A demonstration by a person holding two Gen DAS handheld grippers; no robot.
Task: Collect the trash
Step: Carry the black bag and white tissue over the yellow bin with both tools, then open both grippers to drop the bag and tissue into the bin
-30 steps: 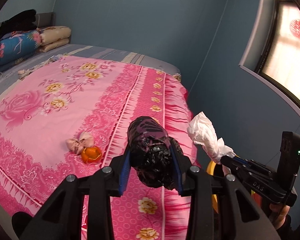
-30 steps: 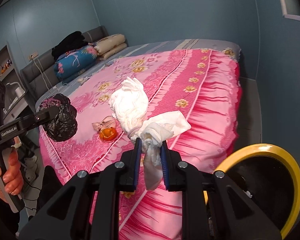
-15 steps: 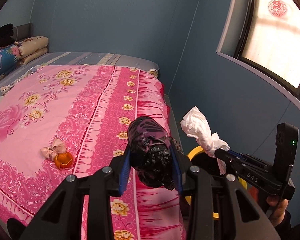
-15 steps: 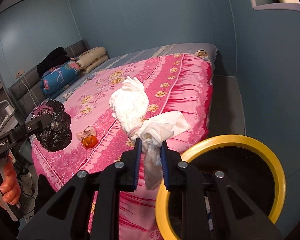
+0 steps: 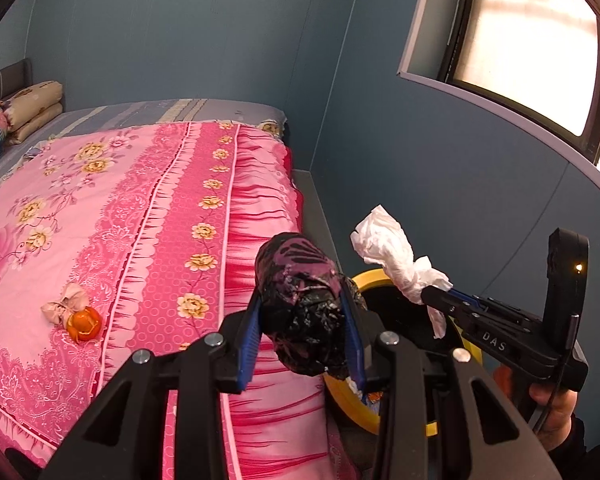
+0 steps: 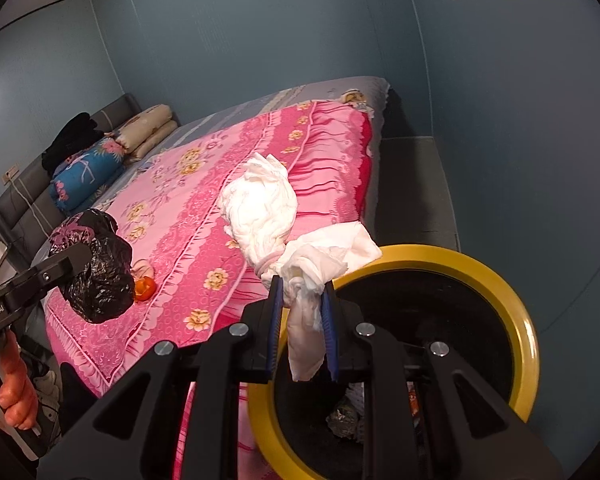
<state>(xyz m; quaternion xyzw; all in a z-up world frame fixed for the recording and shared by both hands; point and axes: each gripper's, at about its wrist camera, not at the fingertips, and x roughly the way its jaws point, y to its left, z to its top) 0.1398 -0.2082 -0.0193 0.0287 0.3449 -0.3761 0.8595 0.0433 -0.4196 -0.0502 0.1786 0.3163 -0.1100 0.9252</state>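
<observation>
Blue-walled bedroom, pink floral bedspread point(image 5: 100, 240) at left; left gripper point(image 5: 304, 330) clamps a crumpled black bag point(image 5: 304, 304); right gripper point(image 6: 302, 320) pinches a knotted white tissue wad point(image 6: 264, 212) above the yellow-rimmed bin point(image 6: 516, 300).

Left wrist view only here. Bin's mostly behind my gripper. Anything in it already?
Observer: Yes. In the right wrist view, crumpled trash lies at the bottom of the yellow-rimmed bin.
Operator: What is the right gripper pinching exactly?
Observer: The right gripper is clamped on the twisted neck of the white tissue wad.
Operator: Anything by the headboard?
Observer: A black garment lies on the blue floral pillow.
</observation>
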